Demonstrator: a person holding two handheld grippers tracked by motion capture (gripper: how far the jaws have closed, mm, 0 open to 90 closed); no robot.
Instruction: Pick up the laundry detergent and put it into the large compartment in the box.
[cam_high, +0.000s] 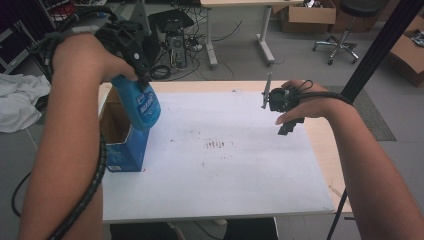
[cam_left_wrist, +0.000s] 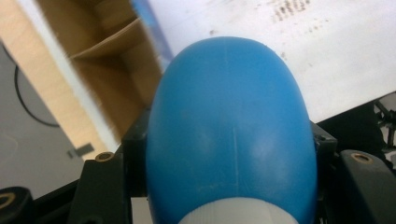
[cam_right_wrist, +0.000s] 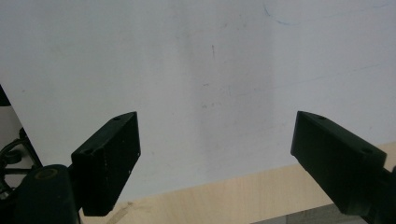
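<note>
Left gripper (cam_high: 131, 60): jaws clamped on either side of a blue bottle (cam_high: 140, 104), gripping it near its white cap end. In the left gripper view the bottle (cam_left_wrist: 231, 135) bulges out between the two black jaws, its white cap at the bottom edge. The bottle hangs tilted in the air, base down, over the open top of a blue box (cam_high: 125, 137). Whether its base touches the box rim cannot be told.

The box stands upright at the left edge of the white sheet (cam_high: 220, 165) covering the table (cam_high: 325, 150); its brown cardboard interior (cam_left_wrist: 107, 70) is visible beneath the bottle.

Right gripper (cam_high: 290, 122): jaws set wide apart, nothing between them, held above the right side of the sheet, well apart from bottle and box. Its view shows bare sheet (cam_right_wrist: 196, 70) and the table's wooden edge (cam_right_wrist: 224, 196).
</note>
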